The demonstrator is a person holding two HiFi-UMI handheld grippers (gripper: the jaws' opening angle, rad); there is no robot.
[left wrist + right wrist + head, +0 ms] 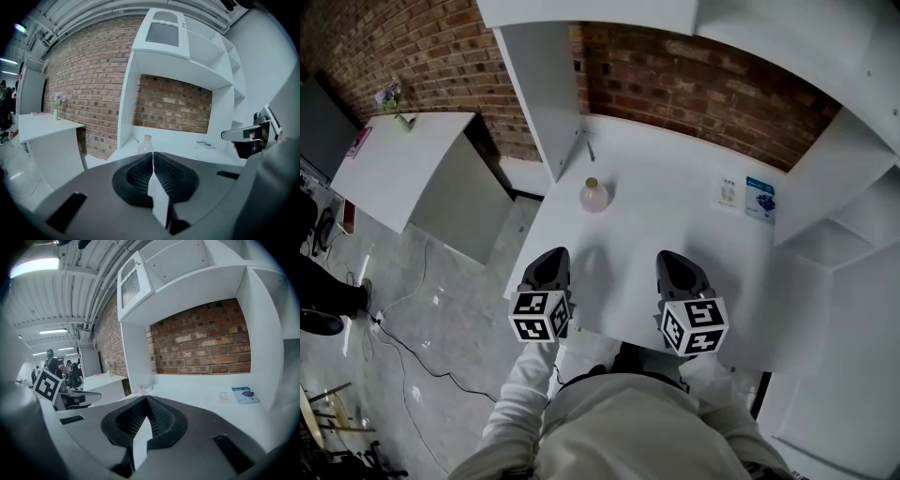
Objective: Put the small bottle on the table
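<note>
At the near edge of the counter (675,234), the left tongs (551,259) and the right tongs (672,262) are pressed together, pinching nothing; likely nothing is left to carry. Farther back, the small bottle (593,196) stands upright on the counter, well apart from both.

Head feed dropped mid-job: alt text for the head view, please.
The small bottle stands upright on the white table, untouched. The left claw and right claw are shut and empty at the table's near edge.
</note>
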